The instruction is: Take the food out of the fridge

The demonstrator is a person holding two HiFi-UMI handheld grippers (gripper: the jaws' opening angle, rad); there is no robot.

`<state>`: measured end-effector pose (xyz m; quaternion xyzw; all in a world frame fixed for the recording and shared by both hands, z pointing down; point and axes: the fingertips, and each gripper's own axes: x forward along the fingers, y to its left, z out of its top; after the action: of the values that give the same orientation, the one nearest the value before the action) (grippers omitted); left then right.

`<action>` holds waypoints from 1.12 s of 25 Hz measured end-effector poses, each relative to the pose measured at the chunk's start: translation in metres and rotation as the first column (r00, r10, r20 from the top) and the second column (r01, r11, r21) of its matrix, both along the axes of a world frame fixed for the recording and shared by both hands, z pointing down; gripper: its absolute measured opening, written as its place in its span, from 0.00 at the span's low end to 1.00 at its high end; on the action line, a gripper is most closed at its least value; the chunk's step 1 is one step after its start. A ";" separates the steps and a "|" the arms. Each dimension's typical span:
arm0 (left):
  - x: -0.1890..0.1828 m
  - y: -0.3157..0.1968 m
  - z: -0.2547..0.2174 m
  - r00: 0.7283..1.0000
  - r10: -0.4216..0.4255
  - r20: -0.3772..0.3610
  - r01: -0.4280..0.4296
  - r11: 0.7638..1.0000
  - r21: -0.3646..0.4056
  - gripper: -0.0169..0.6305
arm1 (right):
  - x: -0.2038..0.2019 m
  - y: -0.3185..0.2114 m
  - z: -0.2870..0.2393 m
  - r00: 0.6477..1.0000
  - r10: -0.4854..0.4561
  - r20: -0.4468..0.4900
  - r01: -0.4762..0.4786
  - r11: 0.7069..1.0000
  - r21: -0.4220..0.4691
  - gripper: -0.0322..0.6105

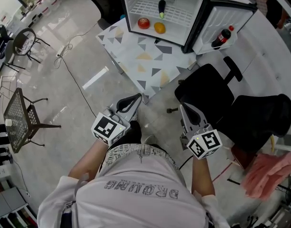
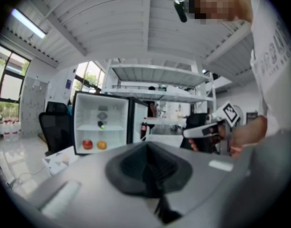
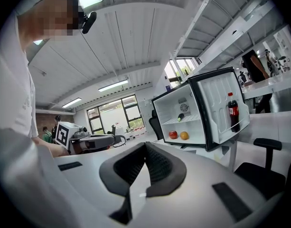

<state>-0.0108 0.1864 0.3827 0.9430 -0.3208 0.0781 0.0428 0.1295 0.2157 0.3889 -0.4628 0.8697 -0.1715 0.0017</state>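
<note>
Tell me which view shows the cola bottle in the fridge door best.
The right gripper view: the cola bottle stands upright in the shelf of the fridge door, seen whole from the side. The head view shows it from above, foreshortened. The left gripper view shows it small, right beside the door's edge.

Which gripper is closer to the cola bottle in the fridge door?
Right. In the head view the right gripper is below the cola bottle, slightly left; the left gripper is farther, well to its left.
</note>
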 end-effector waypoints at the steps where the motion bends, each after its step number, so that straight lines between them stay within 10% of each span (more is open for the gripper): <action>1: 0.000 -0.004 0.001 1.000 0.000 -0.001 0.000 1.000 -0.001 0.04 | 0.000 -0.004 0.001 1.000 0.001 0.000 -0.001 1.000 -0.002 0.05; 28: -0.030 -0.170 0.017 0.999 0.040 -0.029 -0.041 0.998 -0.048 0.04 | -0.033 -0.159 0.028 0.999 0.036 -0.027 -0.038 0.995 -0.088 0.05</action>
<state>-0.0405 0.0163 0.3993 0.9489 -0.2990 0.0737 0.0684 0.0962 0.0570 0.4171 -0.4804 0.8526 -0.2041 -0.0266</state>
